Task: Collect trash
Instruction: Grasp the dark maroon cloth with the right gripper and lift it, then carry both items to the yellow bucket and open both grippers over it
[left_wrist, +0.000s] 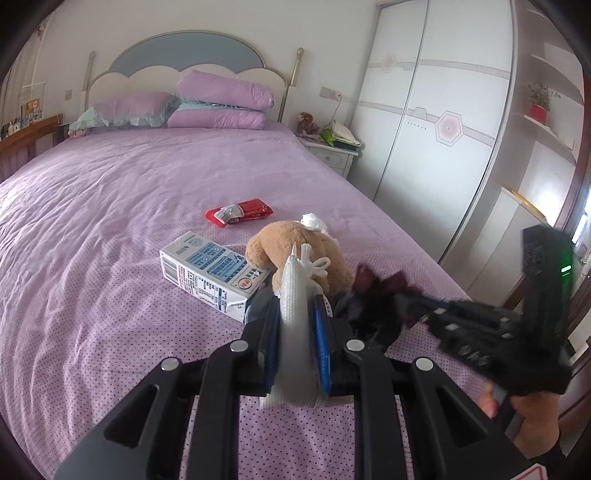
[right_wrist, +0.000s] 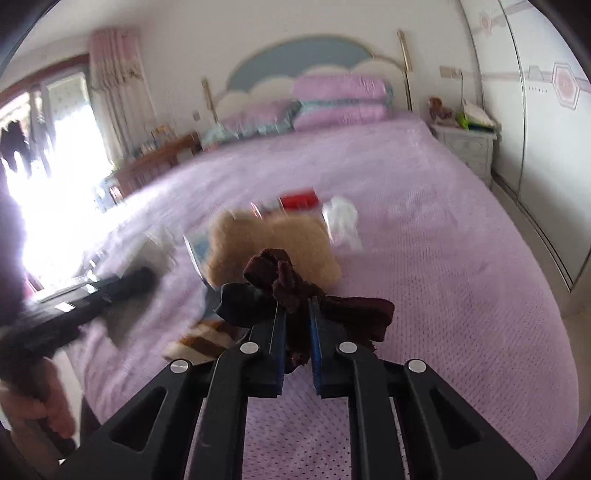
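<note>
Trash: carton (left_wrist: 212, 271) and red wrapper (left_wrist: 239, 213) lie mid-bed, untouched. Left gripper (left_wrist: 298, 314) pinches white bag (left_wrist: 293, 295); right gripper (right_wrist: 297, 325) clamps maroon cloth (right_wrist: 291, 284). Step: clearing clutter, probably. Next: stow cloth, free right gripper for the carton.

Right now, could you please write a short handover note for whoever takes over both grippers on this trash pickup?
Left gripper: shut on a white mesh bag, held above the bed.
Right gripper: shut on a dark maroon cloth, just beside the left one.
On the bed: milk carton, red wrapper and crumpled white tissue; the brown plush toy lies among them.
Done: bag and cloth gripped.
Left: carton, wrapper and tissue are not yet collected. No bin shows in either view.
</note>
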